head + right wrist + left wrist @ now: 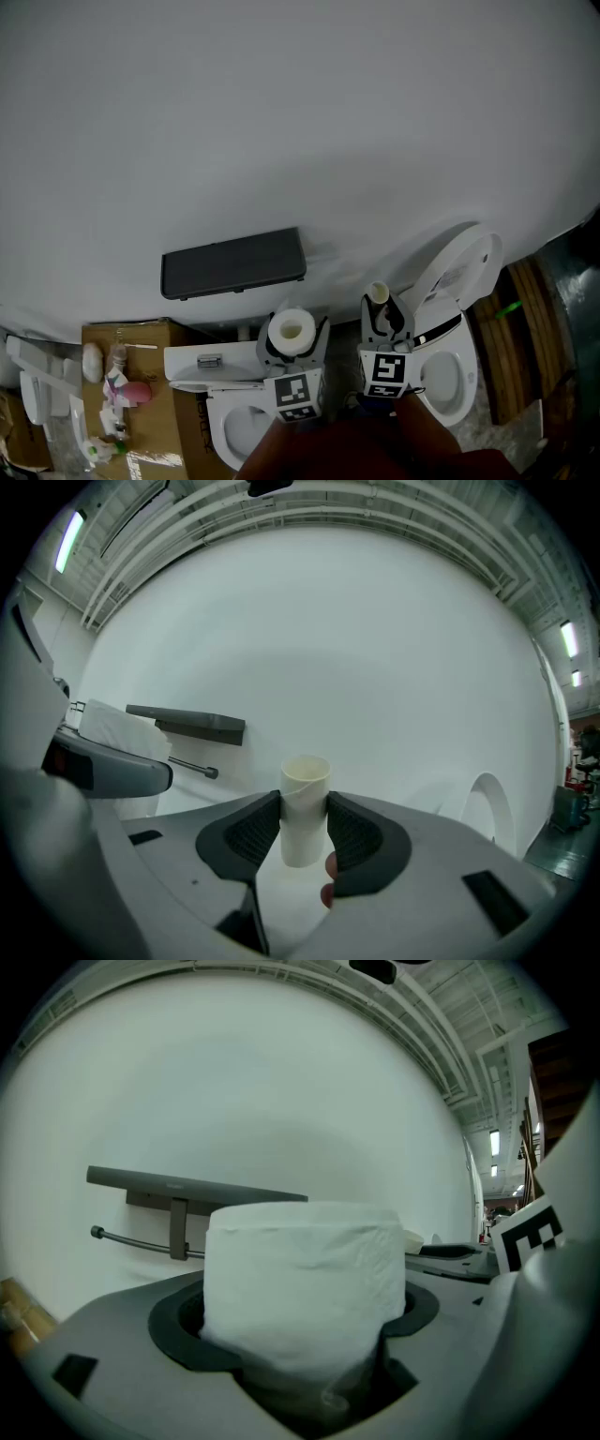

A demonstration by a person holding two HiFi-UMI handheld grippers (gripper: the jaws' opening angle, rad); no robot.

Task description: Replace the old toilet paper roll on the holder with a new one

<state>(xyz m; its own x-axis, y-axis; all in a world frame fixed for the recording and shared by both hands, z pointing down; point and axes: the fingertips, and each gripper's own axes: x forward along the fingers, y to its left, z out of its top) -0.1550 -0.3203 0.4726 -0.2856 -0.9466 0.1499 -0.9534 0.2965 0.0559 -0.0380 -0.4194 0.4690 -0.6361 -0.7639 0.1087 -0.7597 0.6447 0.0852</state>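
Roll (305, 1251) sits clamped in your L claw (300, 1321), axis upright, hole up. R claw (305, 834) pinches empty tube (305, 794), also upright, open end up. Holder (232, 263) is on wall, ahead of both.

New roll (305, 1288) covers part of the holder rod (136, 1240) — clutter (117, 394) on cardboard box (164, 433) indistinct.

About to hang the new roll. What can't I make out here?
- Head view: the holder's rod is hidden under the dark cover.
- Left gripper view: the new toilet paper roll hides the right end of the rod and the pads of the left hand-held gripper.
- Head view: the items on the cardboard box are too small to name.
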